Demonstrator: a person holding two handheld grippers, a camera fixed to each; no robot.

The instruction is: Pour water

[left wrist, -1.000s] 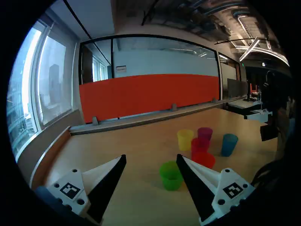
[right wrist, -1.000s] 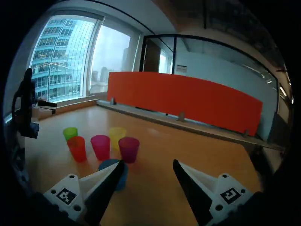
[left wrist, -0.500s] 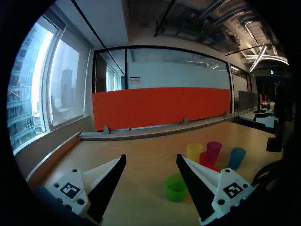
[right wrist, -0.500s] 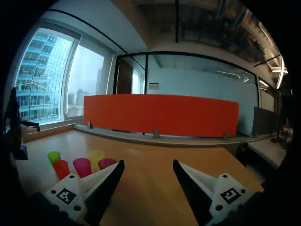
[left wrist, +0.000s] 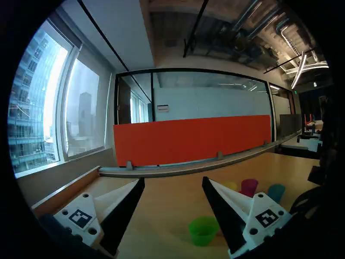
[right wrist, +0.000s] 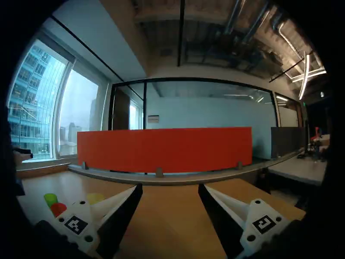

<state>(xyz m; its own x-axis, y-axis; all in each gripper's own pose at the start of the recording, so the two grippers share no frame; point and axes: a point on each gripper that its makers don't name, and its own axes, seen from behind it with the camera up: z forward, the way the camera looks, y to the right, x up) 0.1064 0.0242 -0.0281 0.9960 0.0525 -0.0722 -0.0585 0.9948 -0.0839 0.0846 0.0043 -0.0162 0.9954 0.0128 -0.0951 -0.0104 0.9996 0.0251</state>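
We see the left hand-held gripper (left wrist: pixel 172 180) and right hand-held gripper (right wrist: pixel 170 186) both spread open, empty, above the table (left wrist: pixel 172 207). The green cup (left wrist: pixel 202 230) stands on it beside the left one's finger, magenta cup (left wrist: pixel 249 187) and blue cup (left wrist: pixel 276 192) behind.

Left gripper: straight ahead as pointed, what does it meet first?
Likely the orange divider, far off; the left gripper points level over the table. Green cup sits below that line, depth unclear.

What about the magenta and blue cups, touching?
Apart. The left gripper view shows a strip of bare tabletop between the magenta cup and the blue cup.
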